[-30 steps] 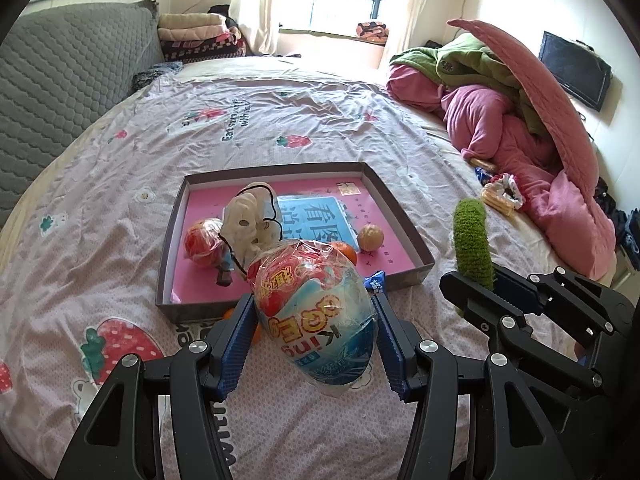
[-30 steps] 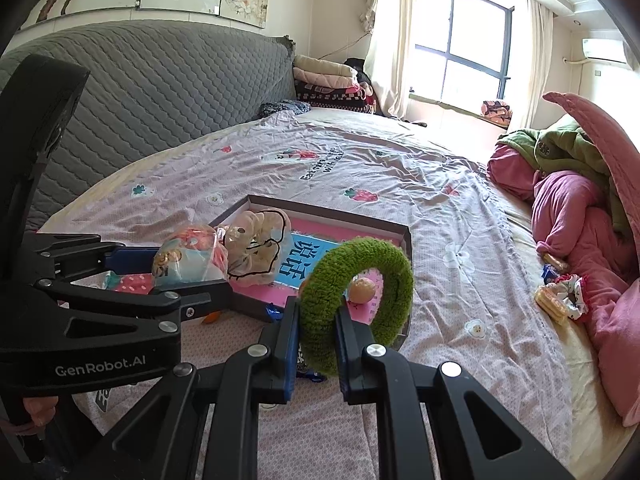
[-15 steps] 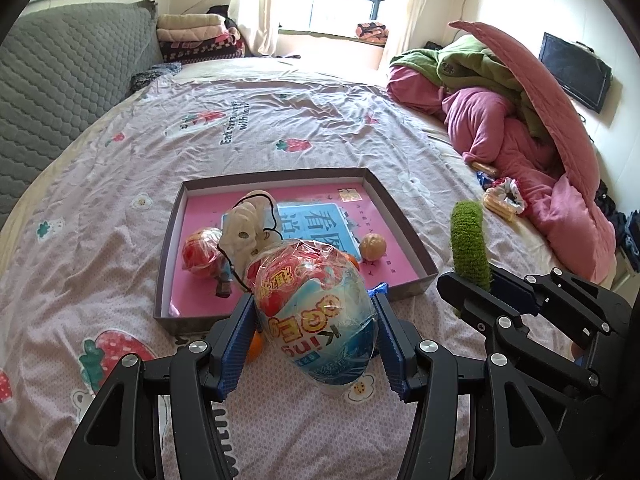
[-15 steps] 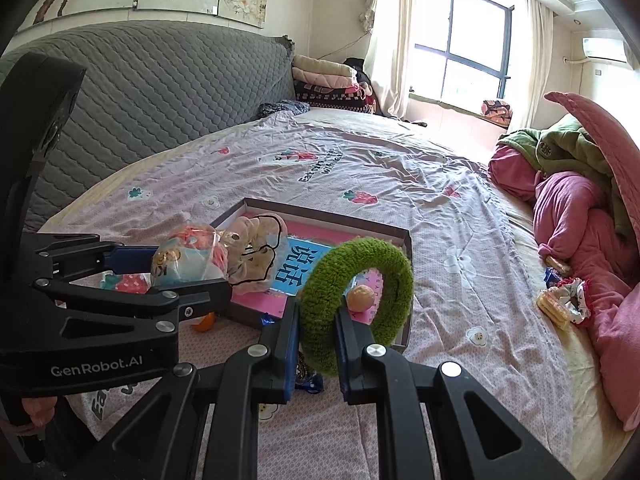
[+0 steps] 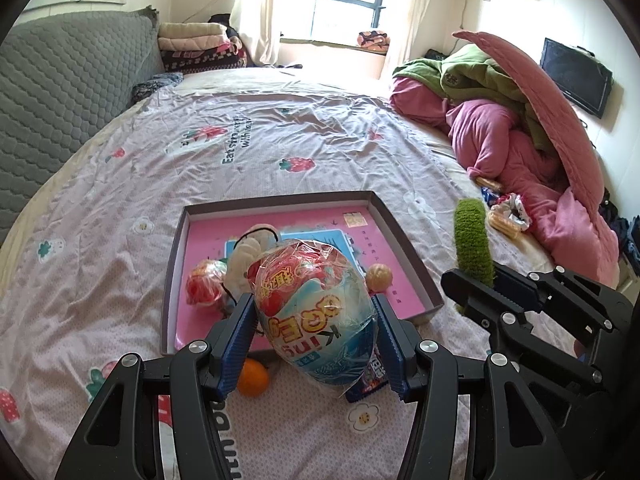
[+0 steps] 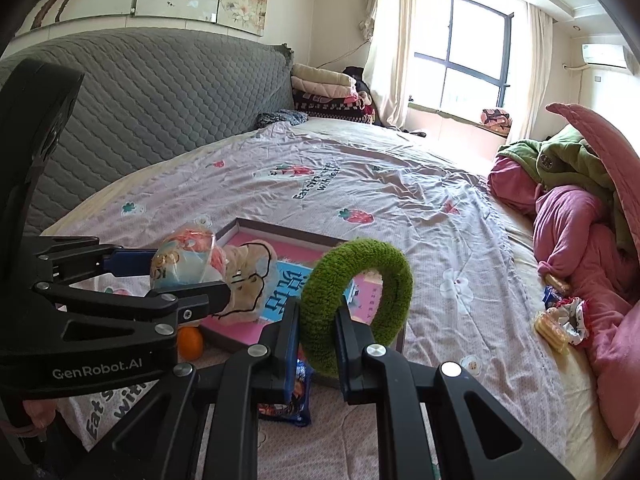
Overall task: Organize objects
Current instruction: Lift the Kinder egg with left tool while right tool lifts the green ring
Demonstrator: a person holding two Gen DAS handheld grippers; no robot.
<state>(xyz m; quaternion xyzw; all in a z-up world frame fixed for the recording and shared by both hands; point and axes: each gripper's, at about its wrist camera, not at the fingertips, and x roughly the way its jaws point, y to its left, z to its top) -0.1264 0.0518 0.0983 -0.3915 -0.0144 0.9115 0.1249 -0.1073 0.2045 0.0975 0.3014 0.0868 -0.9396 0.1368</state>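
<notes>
The left gripper (image 5: 314,320) has its jaws spread wide and pinching a large egg-shaped toy in crinkled clear wrap (image 5: 316,308), blue pads pressed to both its flanks. The egg fills the gap and hides much of what lies beyond the jaws. Past it sits a shallow box lid with a pink floor (image 5: 276,204) on the bed (image 5: 120,208); the near wall of the lid is covered by the egg and the fingers. Inside, only parts show: a pale plush toy with a black cord (image 5: 248,254) peeking out beyond the left pad, a red wrapped ball (image 5: 204,288) further left, a small tan ball (image 5: 379,277) beyond the right pad, and a blue card (image 5: 316,238) mostly hidden. Below the left pad an orange (image 5: 253,378) lies on the bed, partly cut off by the finger. Under the right pad a dark blue packet (image 5: 368,380) shows only a corner; its print cannot be read.

The right gripper (image 6: 318,332) has its jaws pressed together on a fuzzy green ring (image 6: 360,292), pinching its lower left arc. The ring stands upright above the jaws, and through its hole a strip of the pink lid floor shows. The ring's lowest part is sunk between the pads. In the left wrist view the same ring appears edge-on, to the right of the left jaws.

Far right of both, a crumpled snack wrapper (image 6: 560,322) lies beside heaped pink bedding (image 6: 580,232); its contents are unclear.
</notes>
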